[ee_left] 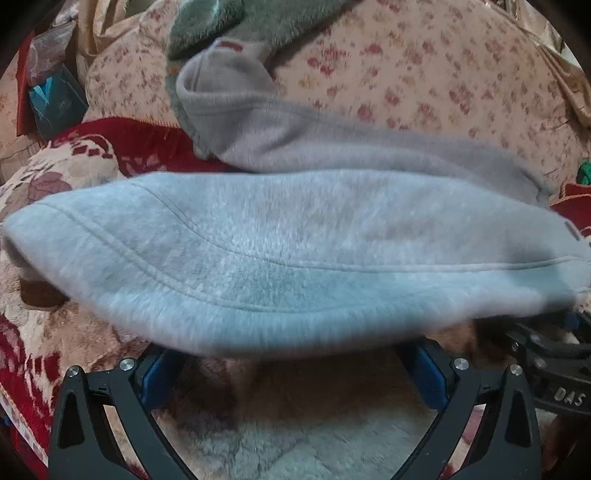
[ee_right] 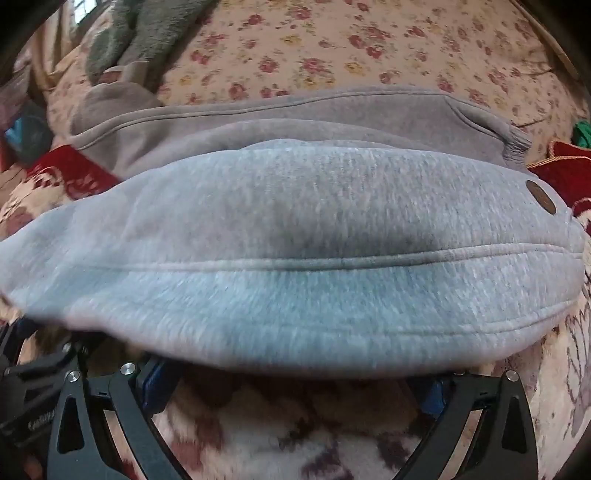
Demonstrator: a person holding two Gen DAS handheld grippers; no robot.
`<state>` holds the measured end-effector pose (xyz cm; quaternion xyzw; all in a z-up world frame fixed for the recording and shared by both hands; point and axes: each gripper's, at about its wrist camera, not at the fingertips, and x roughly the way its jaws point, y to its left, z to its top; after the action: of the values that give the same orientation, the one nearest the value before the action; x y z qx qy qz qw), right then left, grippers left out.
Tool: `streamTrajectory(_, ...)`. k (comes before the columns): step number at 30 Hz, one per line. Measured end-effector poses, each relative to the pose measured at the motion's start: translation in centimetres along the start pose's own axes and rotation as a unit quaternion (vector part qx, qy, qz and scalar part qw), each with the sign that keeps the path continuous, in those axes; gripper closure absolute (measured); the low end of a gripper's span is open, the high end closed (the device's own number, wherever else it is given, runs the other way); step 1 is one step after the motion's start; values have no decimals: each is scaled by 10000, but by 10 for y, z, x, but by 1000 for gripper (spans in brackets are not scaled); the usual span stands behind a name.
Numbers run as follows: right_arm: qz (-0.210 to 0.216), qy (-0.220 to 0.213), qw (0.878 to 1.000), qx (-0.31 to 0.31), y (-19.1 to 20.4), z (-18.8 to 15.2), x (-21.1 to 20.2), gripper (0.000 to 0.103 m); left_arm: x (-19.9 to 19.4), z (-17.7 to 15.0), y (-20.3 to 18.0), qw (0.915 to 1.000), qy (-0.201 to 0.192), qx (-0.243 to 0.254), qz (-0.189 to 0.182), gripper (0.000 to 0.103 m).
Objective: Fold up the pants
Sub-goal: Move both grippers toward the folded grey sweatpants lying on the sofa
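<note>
Two wrist cameras look down and forward over a pair of grey fleece pants (ee_left: 295, 251) lying on a bed. The pants sit on a red and cream patterned blanket (ee_left: 33, 354), with a cream floral sheet (ee_left: 424, 70) beyond. They appear already doubled: a paler upper layer, crossed by a stitched seam, lies over a darker grey layer that shows behind it. In the right view a small round brown patch (ee_right: 540, 196) marks the upper layer near its right end, close to the ribbed waistband (ee_right: 515, 142) of the layer beneath.

The left gripper (ee_left: 295, 347) has its jaws spread wide, blue pads far apart, the near edge of the pants lying over the finger ends. Nothing is pinched. The right gripper (ee_right: 295, 373) is the same: jaws fully apart, fabric edge draped across the front of them, no grasp. Each gripper shows at the edge of the other's view, so they sit side by side along the near edge (probably placed there to share the width of the cloth for a fold away from the person).

A green fuzzy blanket (ee_left: 207, 26) lies at the far left. Beside the bed, a dim, blurred teal object (ee_left: 51, 99); whether it is a container, or what it holds, cannot be told.
</note>
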<state>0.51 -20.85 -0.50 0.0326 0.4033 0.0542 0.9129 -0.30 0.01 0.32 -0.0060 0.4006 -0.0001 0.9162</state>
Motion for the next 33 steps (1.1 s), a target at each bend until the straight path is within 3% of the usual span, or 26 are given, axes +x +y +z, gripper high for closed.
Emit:
streamTrajectory(3,62,-132,9999,-36,6,-7,-14,1,-13,0,2,9997,-165,-156,0,0)
streamTrajectory(6,440,-50,9990,-67,5,-11,-32,1,-30,-3,3,9991,-360,-223,35,0)
streamTrajectory(10,372,-272,9985,-279,10,-9,-54,1,-42,6,4,9985,-448,-294,99,0)
streamTrajectory(11,359,-360,9981,-334,12,-7,-59,1,-49,3,3,9972,-661,-338,98,0)
streamTrajectory(12,379,-77,9987,-321,4,-6,-66,1,-55,3,2,9969,-704,-332,107,0)
streamTrajectory(16,374,-147,9984,-393,5,0,-84,1,-67,3,-6,9967,-781,-192,140,0)
streamTrajectory(18,528,-419,9967,-460,1,-1,-88,1,-71,6,-7,9966,-785,-171,161,0)
streamTrajectory(23,757,-456,9951,-450,2,0,-95,1,-75,6,-9,9965,-802,-101,220,0)
streamTrajectory(33,747,-486,9945,-541,4,-1,-96,1,-75,7,5,9965,-746,-304,222,0)
